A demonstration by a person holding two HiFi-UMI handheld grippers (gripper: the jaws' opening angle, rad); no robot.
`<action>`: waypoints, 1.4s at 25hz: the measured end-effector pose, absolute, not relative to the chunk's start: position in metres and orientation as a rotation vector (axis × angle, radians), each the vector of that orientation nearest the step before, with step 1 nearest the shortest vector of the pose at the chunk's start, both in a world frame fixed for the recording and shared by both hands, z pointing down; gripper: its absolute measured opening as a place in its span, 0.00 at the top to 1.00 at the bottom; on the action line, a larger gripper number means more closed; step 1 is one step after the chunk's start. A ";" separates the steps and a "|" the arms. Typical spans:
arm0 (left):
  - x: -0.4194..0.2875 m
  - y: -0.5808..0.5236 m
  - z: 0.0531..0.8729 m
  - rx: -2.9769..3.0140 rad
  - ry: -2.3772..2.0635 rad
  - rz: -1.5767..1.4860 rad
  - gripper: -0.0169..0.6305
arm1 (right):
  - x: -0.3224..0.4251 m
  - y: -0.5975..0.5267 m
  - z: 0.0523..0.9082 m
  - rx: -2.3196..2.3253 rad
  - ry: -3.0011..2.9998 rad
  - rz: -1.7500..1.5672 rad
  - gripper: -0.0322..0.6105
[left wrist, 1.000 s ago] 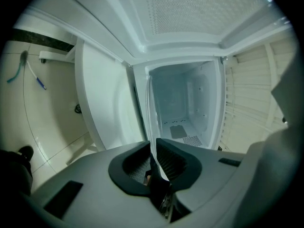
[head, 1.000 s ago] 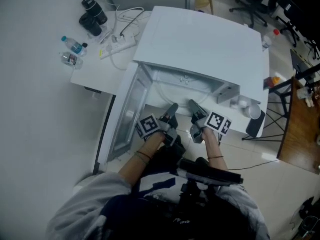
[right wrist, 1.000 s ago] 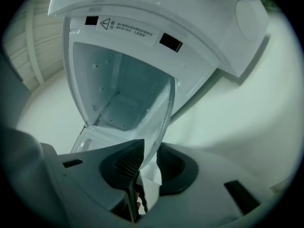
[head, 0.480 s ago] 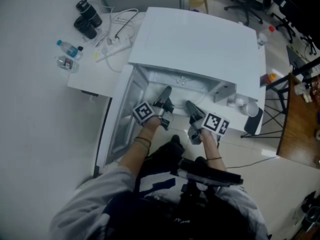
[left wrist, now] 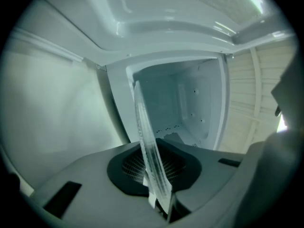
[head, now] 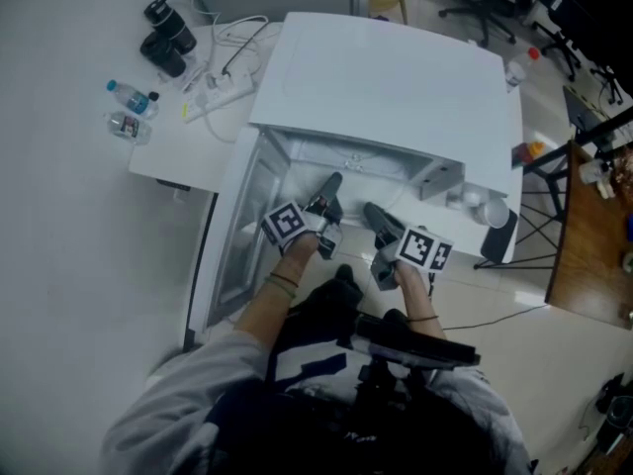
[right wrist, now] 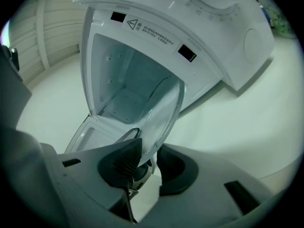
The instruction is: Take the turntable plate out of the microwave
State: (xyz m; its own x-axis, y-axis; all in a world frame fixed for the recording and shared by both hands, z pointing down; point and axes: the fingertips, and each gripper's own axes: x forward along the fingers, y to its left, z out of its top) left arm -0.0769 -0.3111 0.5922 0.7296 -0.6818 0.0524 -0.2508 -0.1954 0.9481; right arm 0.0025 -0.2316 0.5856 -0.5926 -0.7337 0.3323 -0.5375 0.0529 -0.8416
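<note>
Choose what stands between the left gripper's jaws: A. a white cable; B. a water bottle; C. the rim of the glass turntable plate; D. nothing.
C: the left gripper view shows the glass turntable plate edge-on between the closing jaws of the left gripper.

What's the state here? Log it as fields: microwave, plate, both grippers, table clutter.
microwave: white, on the table, door open at the head view's left
turntable plate: clear glass, at the open cavity, rim between both grippers' jaws
left gripper: jaws closing on the plate's rim
right gripper: jaws opening, plate rim between them
table clutter: water bottle, power strip and black flask, left of the microwave in the head view
</note>
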 end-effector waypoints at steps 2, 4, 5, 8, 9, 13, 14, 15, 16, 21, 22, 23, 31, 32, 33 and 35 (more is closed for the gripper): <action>-0.084 -0.306 0.590 1.823 -0.789 -0.414 0.93 | 0.001 -0.225 0.585 -1.298 2.146 -1.560 0.79; -0.083 -0.298 0.581 1.818 -0.770 -0.449 0.93 | 0.001 -0.218 0.583 -1.303 2.161 -1.550 0.78; -0.080 -0.293 0.574 1.797 -0.738 -0.492 0.93 | 0.002 -0.214 0.582 -1.308 2.167 -1.548 0.78; -0.079 -0.277 0.564 1.757 -0.704 -0.568 0.93 | 0.000 -0.201 0.575 -1.285 2.186 -1.538 0.78; -0.080 -0.271 0.563 1.754 -0.716 -0.570 0.93 | -0.001 -0.196 0.573 -1.272 2.192 -1.535 0.78; -0.075 -0.244 0.542 1.728 -0.660 -0.674 0.93 | 0.000 -0.171 0.563 -1.246 2.232 -1.514 0.78; -0.077 -0.236 0.542 1.741 -0.690 -0.657 0.93 | 0.000 -0.164 0.559 -1.239 2.244 -1.508 0.78; -0.081 -0.227 0.545 1.751 -0.734 -0.626 0.93 | 0.001 -0.156 0.556 -1.233 2.258 -1.503 0.78; -0.083 -0.218 0.546 1.753 -0.764 -0.609 0.93 | 0.002 -0.148 0.553 -1.230 2.276 -1.496 0.78; -0.074 -0.175 0.518 1.753 -0.724 -0.736 0.93 | 0.008 -0.108 0.538 -1.167 2.350 -1.465 0.78; -0.071 -0.165 0.515 1.758 -0.729 -0.745 0.93 | 0.012 -0.099 0.536 -1.159 2.365 -1.455 0.78; -0.068 -0.155 0.513 1.756 -0.731 -0.755 0.93 | 0.015 -0.090 0.535 -1.153 2.378 -1.445 0.78; -0.046 -0.075 0.500 1.727 -0.755 -0.814 0.93 | 0.042 -0.014 0.522 -1.104 2.428 -1.414 0.78; -0.042 -0.066 0.499 1.736 -0.753 -0.814 0.93 | 0.045 -0.005 0.520 -1.098 2.431 -1.409 0.78; -0.038 -0.057 0.497 1.746 -0.751 -0.813 0.93 | 0.048 0.004 0.519 -1.097 2.439 -1.401 0.78; -0.032 -0.039 0.493 1.768 -0.753 -0.808 0.93 | 0.054 0.022 0.519 -1.089 2.455 -1.386 0.77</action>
